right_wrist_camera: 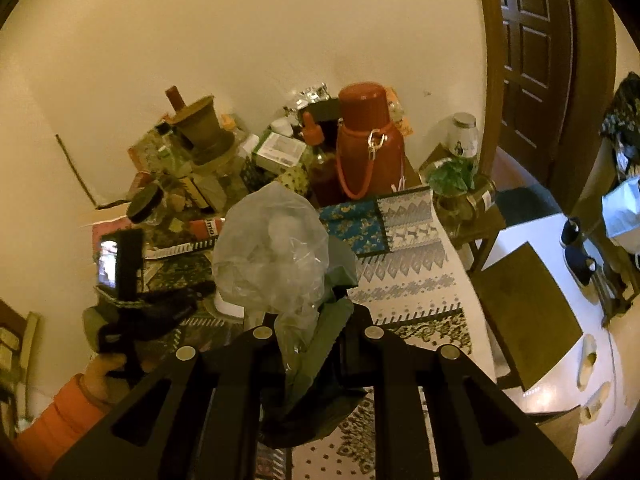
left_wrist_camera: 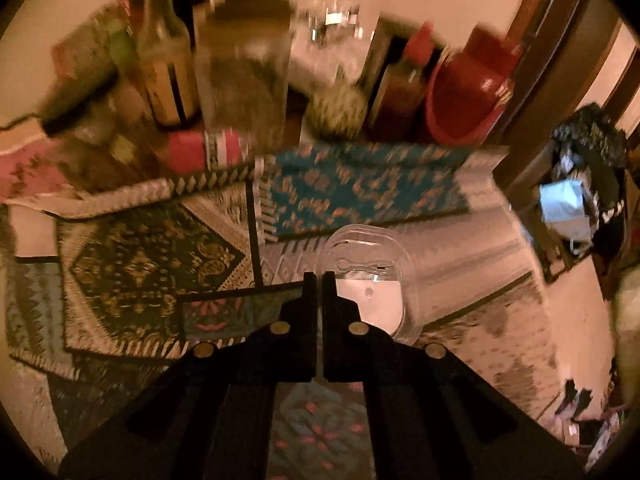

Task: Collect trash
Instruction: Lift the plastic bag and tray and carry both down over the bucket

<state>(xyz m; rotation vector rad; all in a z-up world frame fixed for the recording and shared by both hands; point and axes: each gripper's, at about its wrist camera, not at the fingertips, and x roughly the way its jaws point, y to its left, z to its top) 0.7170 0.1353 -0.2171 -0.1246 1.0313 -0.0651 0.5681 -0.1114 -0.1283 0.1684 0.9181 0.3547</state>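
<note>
1. Patchwork cloths cover the worktop (left_wrist_camera: pixel 360 184), and the back of it against the cream wall is crowded: bottles, a red flask (right_wrist_camera: pixel 366 148), a jar, boxes, a red bucket (left_wrist_camera: pixel 468 92).
2. Over on the right gripper (right_wrist_camera: pixel 308 320), the fingers are clamped on a bundle: a clear plastic bag (right_wrist_camera: pixel 272 248) with crumpled bits inside, bunched together with a grey-green bag (right_wrist_camera: pixel 320 344) that hangs down between them. That looks like the trash collected so far, held up above the worktop.
3. Now the left gripper (left_wrist_camera: pixel 319 280): its fingers are pressed together with only a sliver of light between them. A clear plastic tub (left_wrist_camera: pixel 372 276) lies on the cloth right beyond the tips, touching or nearly so. Whether its thin rim is pinched I cannot tell; nothing shows between the fingers.
4. From the right wrist view, a hand in an orange sleeve (right_wrist_camera: pixel 60 412) carries that left gripper low at the left edge.
5. Progress, as I read it: some trash is already in the bag, so the job is under way but not finished. The tub appears to be the next piece, and it is not in the bag yet. How much of the clutter at the back counts as trash is unclear.
</note>
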